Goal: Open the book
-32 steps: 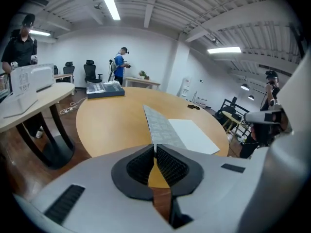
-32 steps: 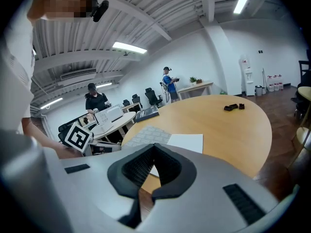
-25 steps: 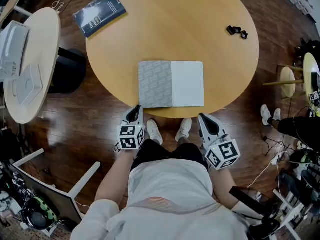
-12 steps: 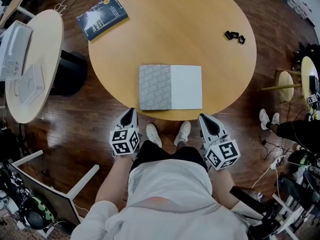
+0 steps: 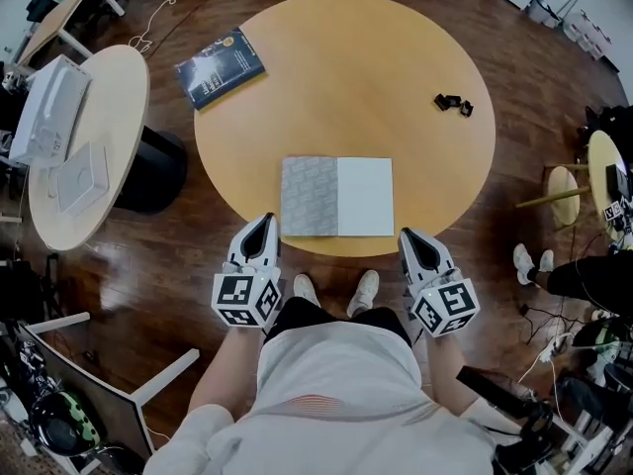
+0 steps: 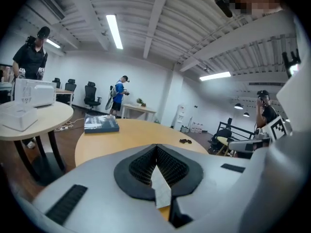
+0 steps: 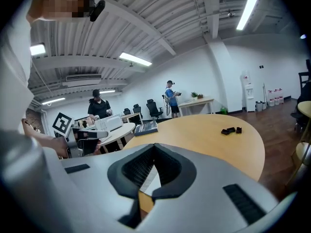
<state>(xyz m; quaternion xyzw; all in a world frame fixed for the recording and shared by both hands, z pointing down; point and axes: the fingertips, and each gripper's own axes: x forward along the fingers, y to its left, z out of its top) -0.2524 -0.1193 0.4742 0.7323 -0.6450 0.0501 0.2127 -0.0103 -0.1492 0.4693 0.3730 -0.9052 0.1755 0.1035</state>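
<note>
The book (image 5: 336,197) lies open and flat near the front edge of the round wooden table (image 5: 346,77), with a grey patterned page on the left and a white page on the right. My left gripper (image 5: 261,222) hovers off the table's edge, just left of the book's near left corner, shut and empty. My right gripper (image 5: 409,237) hangs past the book's near right corner, also shut with nothing in it. In the left gripper view the gripper (image 6: 156,146) points across the table, and a strip of the book (image 6: 160,191) shows below the closed tips. The right gripper view shows that gripper (image 7: 154,145) the same way.
A dark blue book (image 5: 220,67) lies at the table's far left edge and small black clips (image 5: 453,103) at the far right. A second round table (image 5: 94,181) with a white device (image 5: 49,107) stands to the left. My shoes (image 5: 336,287) are under the table's edge; people stand across the room.
Both grippers have risen beside the table's front edge, the left one more. The book lies open as before.
</note>
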